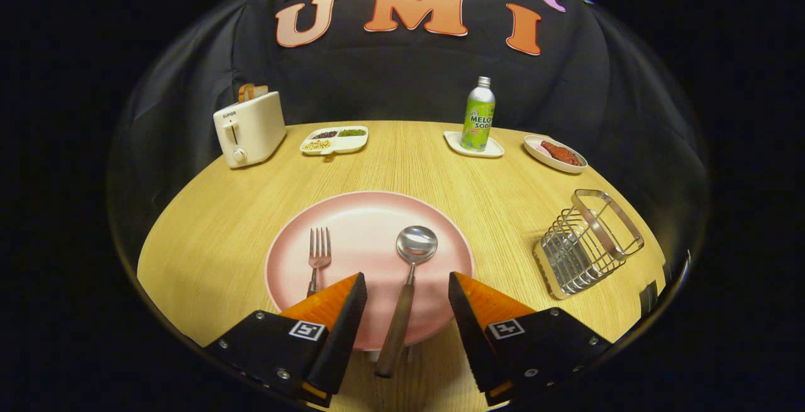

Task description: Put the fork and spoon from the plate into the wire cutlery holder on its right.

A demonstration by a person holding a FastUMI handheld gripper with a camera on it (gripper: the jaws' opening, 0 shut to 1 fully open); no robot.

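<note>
Fork (318,260) handle's lower end behind one finger (343,311) of the open jaws

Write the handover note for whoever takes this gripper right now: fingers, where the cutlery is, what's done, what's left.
Gripper: open, holding nothing, fingers spread to either side of the spoon's wooden handle, not touching it.
Spoon: lying on the pink plate, bowl away from the gripper, handle sticking out over the plate's near rim between the fingers.
Fork: also on the plate, left of the spoon; its handle end is hidden behind the left finger.
Wire cutlery holder: on the table right of the plate, nothing visible in it.
Done: nothing moved yet.
Left: grip the spoon, drop it in the holder, then the same for the fork.
</note>
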